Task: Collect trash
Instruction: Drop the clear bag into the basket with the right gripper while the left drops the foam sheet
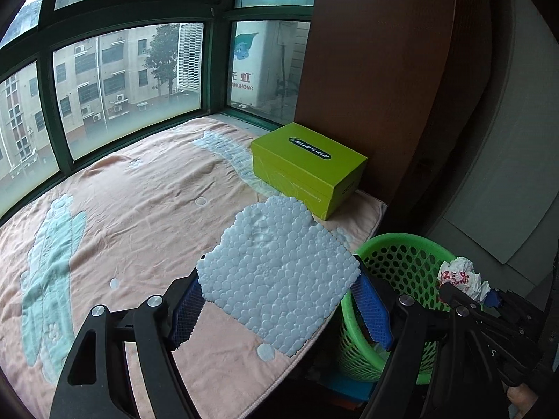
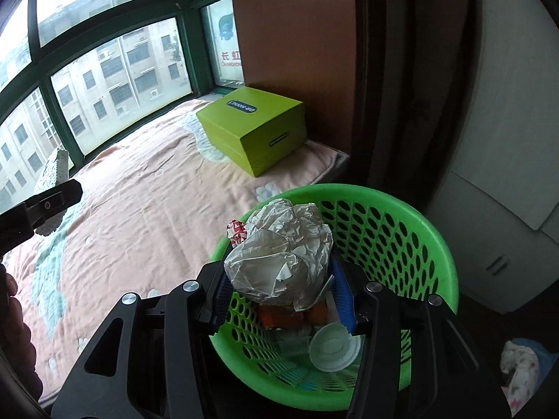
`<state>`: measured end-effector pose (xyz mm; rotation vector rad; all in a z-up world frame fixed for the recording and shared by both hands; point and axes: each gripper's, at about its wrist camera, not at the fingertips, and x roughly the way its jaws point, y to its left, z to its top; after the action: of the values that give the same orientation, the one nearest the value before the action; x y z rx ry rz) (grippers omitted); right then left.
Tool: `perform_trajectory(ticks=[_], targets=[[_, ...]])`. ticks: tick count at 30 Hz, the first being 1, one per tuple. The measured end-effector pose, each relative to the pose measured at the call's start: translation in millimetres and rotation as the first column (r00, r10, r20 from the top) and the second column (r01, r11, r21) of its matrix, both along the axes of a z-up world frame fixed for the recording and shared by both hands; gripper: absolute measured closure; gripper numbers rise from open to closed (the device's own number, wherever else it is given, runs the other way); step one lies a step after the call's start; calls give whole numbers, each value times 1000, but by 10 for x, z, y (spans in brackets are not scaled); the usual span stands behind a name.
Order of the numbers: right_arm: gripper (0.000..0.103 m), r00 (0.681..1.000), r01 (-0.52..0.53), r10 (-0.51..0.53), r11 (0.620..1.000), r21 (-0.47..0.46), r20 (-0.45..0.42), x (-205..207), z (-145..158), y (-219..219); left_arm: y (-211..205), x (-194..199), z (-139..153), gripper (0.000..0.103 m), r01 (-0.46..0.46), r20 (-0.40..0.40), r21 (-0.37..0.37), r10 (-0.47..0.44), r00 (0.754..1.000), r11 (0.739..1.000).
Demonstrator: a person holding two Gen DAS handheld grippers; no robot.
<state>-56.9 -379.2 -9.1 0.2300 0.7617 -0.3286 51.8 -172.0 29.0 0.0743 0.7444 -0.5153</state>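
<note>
Left gripper (image 1: pixel 279 300) is clamped on one white foam slab (image 1: pixel 279 272), pads on its two opposite edges, held over the bed's (image 1: pixel 139 192) near edge, just left of the green basket (image 1: pixel 412 244). Foam looks very light and stiff but crumbly: squeeze harder and the edges will likely dent or shed beads. The edge grip looks right.

Right gripper (image 2: pixel 279 279) is closed on one crumpled silvery wrapper ball (image 2: pixel 283 251), held directly above the basket (image 2: pixel 419 237) opening. Should be light, soft, springy and a bit slick, so best gripped across the bulk, as it is now.

Count: two held trash pieces, one basket, with one white lid (image 2: pixel 333 349) and some orange packaging (image 2: pixel 279 317) inside. One green shoebox (image 2: pixel 255 129) sits behind the basket on the bed.
</note>
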Motion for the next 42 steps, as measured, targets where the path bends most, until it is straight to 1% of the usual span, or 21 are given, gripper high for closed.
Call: perform_trajectory(ticks=[3,8,10,15,26,30,33,42], targets=[[52,1000,29,-29,1000,6,-5,-55,-11,-84,-69,-40,14,29,18,1,-4,-18,1000,1000],[46,998,67,-67,998,3,-1,-165,10,-196,-198,-99,31,29,51,4,-6,-51,999,999],[40,997,80,-80,997,2,3,-197,8,-247,-254,-123,39,29,65,4,-7,-65,998,998],[35,995,102,-103,995,2,12,-275,31,-328,-391,-166,55,28,94,7,-6,-94,996,996],[33,989,145,-144,989,-1,34,-408,83,-457,-645,-221,62,28,145,4,-8,-145,989,989],[28,988,150,-149,989,-12,50,-469,130,-462,-766,-243,38,28,168,-4,-3,-168,986,986],[27,986,158,-157,987,-24,54,-501,148,-475,-869,-270,9,28,187,-8,7,-186,982,982],[25,982,182,-180,983,-25,53,-576,148,-528,-1059,-310,-84,27,229,-52,5,-228,972,973]])
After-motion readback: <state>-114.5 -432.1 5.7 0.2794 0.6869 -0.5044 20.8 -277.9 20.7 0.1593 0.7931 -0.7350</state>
